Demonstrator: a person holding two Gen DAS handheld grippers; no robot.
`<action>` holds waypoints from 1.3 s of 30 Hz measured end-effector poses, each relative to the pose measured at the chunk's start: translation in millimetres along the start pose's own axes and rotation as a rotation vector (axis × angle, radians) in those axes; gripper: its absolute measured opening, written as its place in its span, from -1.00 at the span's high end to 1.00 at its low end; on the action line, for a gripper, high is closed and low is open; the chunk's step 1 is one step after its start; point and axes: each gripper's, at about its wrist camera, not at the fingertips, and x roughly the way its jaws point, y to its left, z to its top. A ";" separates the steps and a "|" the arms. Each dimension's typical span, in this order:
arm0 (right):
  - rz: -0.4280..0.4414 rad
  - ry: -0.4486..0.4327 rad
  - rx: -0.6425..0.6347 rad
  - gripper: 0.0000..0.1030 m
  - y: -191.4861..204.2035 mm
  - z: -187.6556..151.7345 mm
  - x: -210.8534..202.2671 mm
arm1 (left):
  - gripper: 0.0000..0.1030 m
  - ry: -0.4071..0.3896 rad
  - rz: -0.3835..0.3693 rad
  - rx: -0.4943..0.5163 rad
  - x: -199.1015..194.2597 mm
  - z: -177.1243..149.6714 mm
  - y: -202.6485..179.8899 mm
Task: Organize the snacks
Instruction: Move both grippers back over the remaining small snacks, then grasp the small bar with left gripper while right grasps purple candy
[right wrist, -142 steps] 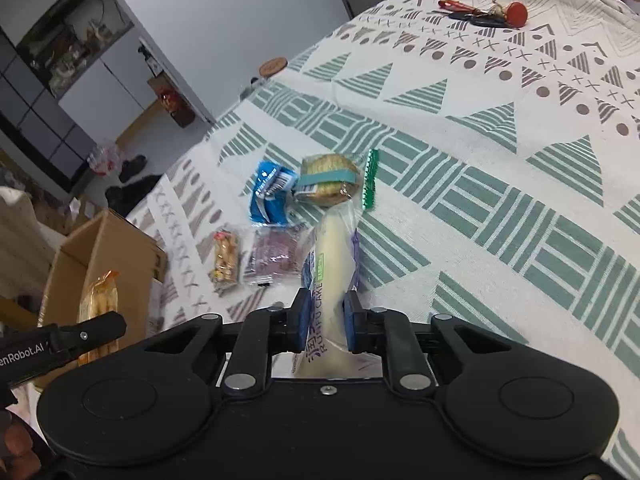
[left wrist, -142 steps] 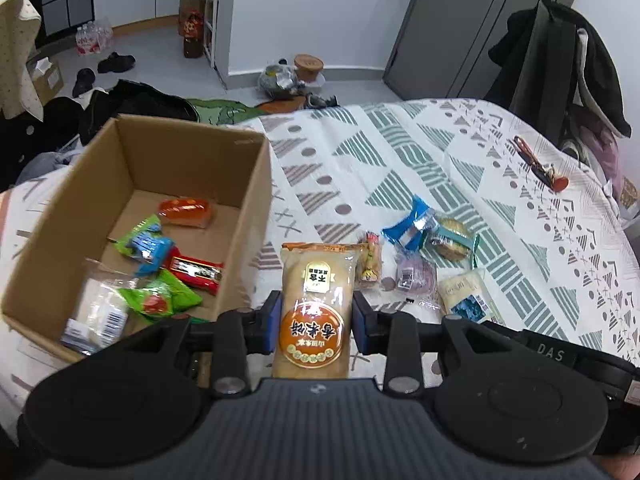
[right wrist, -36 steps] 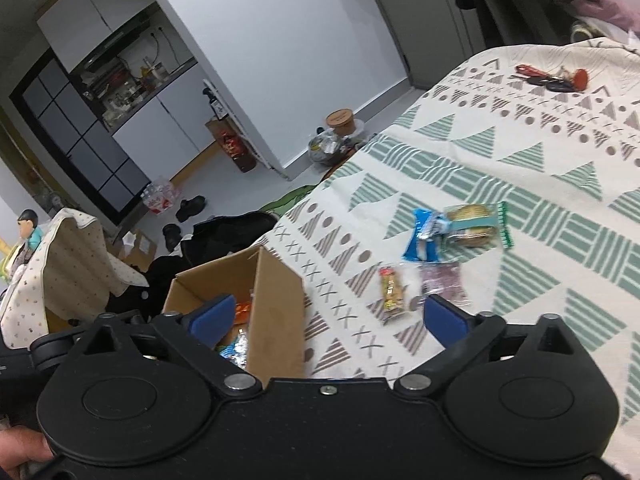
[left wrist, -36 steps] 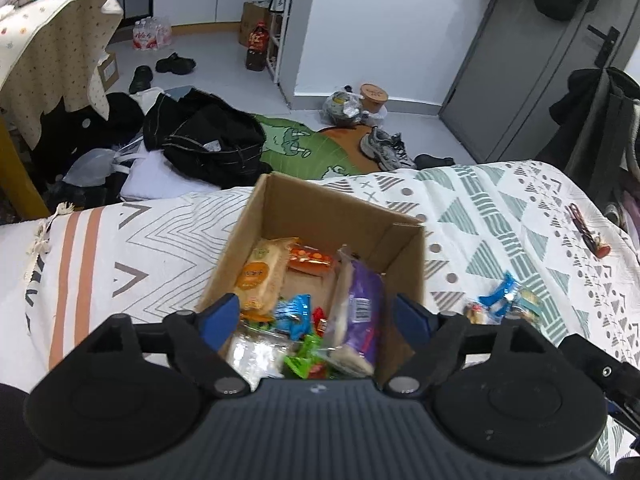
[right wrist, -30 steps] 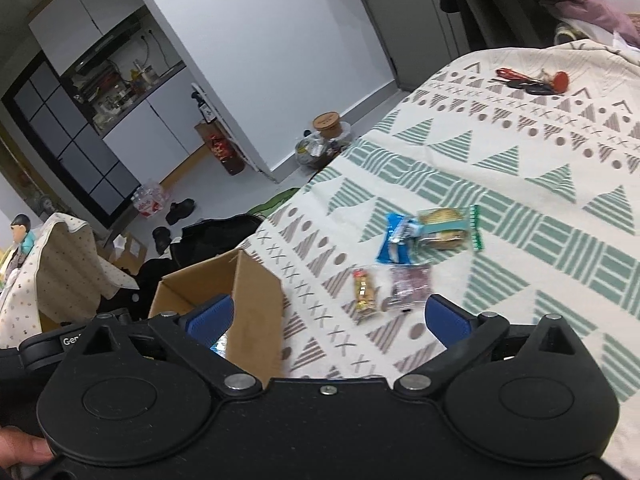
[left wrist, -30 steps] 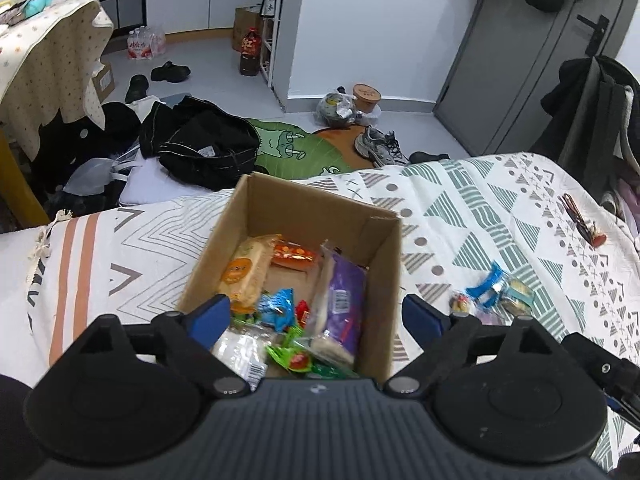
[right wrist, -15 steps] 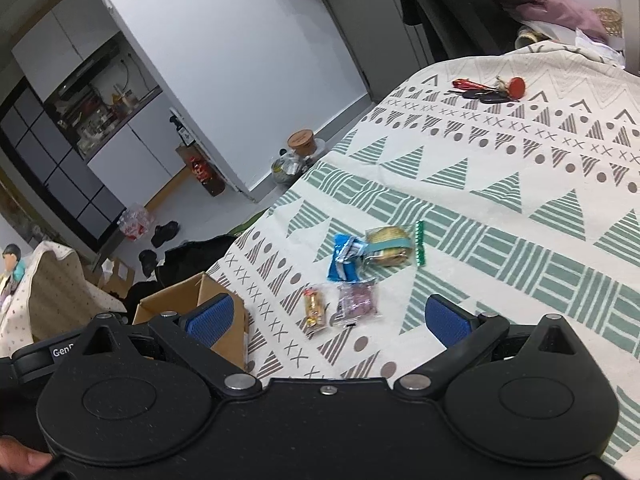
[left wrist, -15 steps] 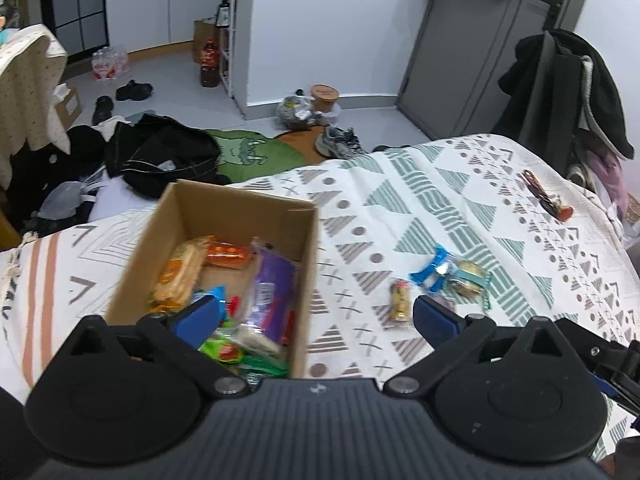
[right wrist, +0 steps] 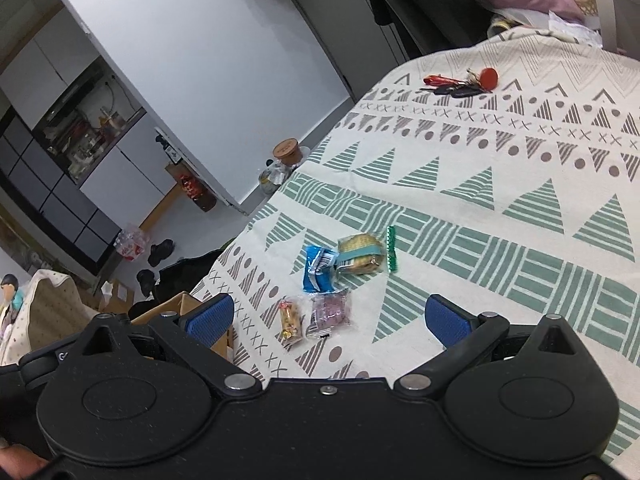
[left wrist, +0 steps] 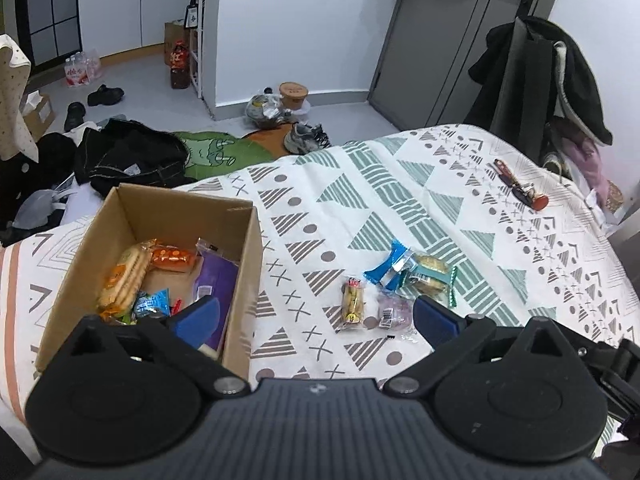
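Note:
A cardboard box (left wrist: 248, 264) sits at the left on the patterned cloth and holds several packets, among them an orange cracker pack (left wrist: 122, 274) and a purple bag (left wrist: 218, 284). On the cloth to its right lie a blue packet (left wrist: 387, 266), a green-wrapped biscuit (left wrist: 428, 274), a small yellow snack (left wrist: 353, 299) and a purple sweet (left wrist: 391, 312). The same snacks show in the right wrist view: blue packet (right wrist: 319, 268), biscuit (right wrist: 360, 254), yellow snack (right wrist: 290, 320), purple sweet (right wrist: 329, 314). My left gripper (left wrist: 316, 318) is open and holds nothing, above the box's right edge. My right gripper (right wrist: 326, 318) is open and holds nothing, over the snacks.
A bunch of keys with a red tag (left wrist: 520, 190) lies far right on the cloth (left wrist: 400, 184). Dark clothes (left wrist: 128, 156), shoes and bottles litter the floor beyond. A chair draped with coats (left wrist: 536, 80) stands at the back right. A person's fingers (right wrist: 16, 462) show at lower left.
Both grippers have let go of their packets, which now lie in the box, and stand wide open. Both views have swung right, from the box toward the loose snacks.

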 end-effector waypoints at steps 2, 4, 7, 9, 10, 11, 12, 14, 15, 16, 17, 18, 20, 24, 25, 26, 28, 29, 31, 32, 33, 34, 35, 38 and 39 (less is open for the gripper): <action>0.001 0.005 0.014 -0.99 -3.6 0.5 2.7 | -0.99 0.018 0.000 -0.009 4.4 0.0 -0.9; 0.001 0.018 0.036 -0.98 -8.1 0.6 8.2 | -0.99 0.025 0.009 -0.006 8.8 0.4 -2.5; 0.006 0.046 0.065 -0.89 -13.4 -0.8 18.6 | -0.99 0.033 0.000 -0.003 17.4 1.6 -3.2; 0.014 0.061 0.078 -0.78 -15.1 -2.8 25.4 | -0.97 0.042 -0.020 -0.008 24.7 2.5 -2.8; 0.018 0.068 0.082 -0.72 -15.3 -3.4 28.3 | -0.96 0.042 -0.029 -0.006 27.9 2.7 -3.0; 0.019 0.076 0.084 -0.69 -15.1 -4.1 32.4 | -0.94 0.042 -0.040 -0.004 31.9 3.2 -3.5; 0.020 0.082 0.084 -0.63 -14.8 -4.4 35.7 | -0.92 0.041 -0.048 -0.004 35.1 3.6 -3.5; 0.022 0.095 0.088 -0.56 -14.4 -4.9 43.4 | -0.82 0.038 -0.065 -0.007 42.4 4.8 -3.8; 0.023 0.100 0.089 -0.52 -14.1 -5.0 47.2 | -0.78 0.043 -0.071 -0.006 46.9 5.7 -4.7; 0.022 0.104 0.087 -0.50 -13.6 -5.1 50.8 | -0.70 0.049 -0.074 -0.004 50.9 6.4 -5.1; 0.017 0.108 0.084 -0.50 -13.1 -4.8 54.7 | -0.63 0.055 -0.079 -0.003 56.4 7.0 -5.1; 0.012 0.111 0.082 -0.50 -12.4 -4.0 58.0 | -0.54 0.061 -0.083 -0.003 61.0 7.5 -5.0; 0.001 0.120 0.084 -0.50 -12.0 -3.2 65.9 | -0.44 0.082 -0.094 -0.012 72.6 7.8 -3.3; -0.018 0.139 0.079 -0.50 -11.1 -3.4 80.5 | -0.27 0.121 -0.111 -0.029 94.3 6.1 -1.2; -0.022 0.145 0.076 -0.50 -10.8 -3.7 84.7 | -0.26 0.126 -0.117 -0.025 99.3 5.5 -2.0; -0.024 0.148 0.074 -0.50 -10.9 -3.7 88.2 | -0.21 0.135 -0.120 -0.026 103.8 4.8 -2.5; -0.023 0.151 0.075 -0.49 -11.5 -4.0 93.9 | -0.07 0.152 -0.129 -0.028 113.4 3.7 -3.3; -0.021 0.151 0.076 -0.46 -12.4 -3.9 96.5 | -0.02 0.158 -0.131 -0.022 118.1 3.1 -4.7; -0.019 0.154 0.080 -0.33 -14.7 -3.6 102.2 | 0.06 0.170 -0.142 -0.006 127.4 1.6 -7.4; -0.020 0.158 0.085 -0.31 -16.4 -3.4 105.4 | 0.10 0.177 -0.148 -0.009 131.6 0.7 -7.0; -0.021 0.160 0.091 -0.24 -17.7 -3.4 108.3 | 0.12 0.182 -0.153 -0.014 135.2 0.0 -6.6; -0.018 0.161 0.094 -0.20 -18.4 -3.6 110.6 | 0.14 0.187 -0.159 -0.018 138.6 -1.0 -6.2; -0.014 0.163 0.096 -0.19 -18.9 -3.8 113.4 | 0.18 0.192 -0.162 -0.020 142.3 -2.0 -6.1; -0.013 0.163 0.087 -0.20 -17.6 -4.9 121.5 | 0.38 0.217 -0.180 -0.037 152.7 -5.2 -4.7; -0.013 0.165 0.087 -0.20 -17.6 -4.7 124.3 | 0.47 0.220 -0.179 -0.035 154.2 -5.6 -4.7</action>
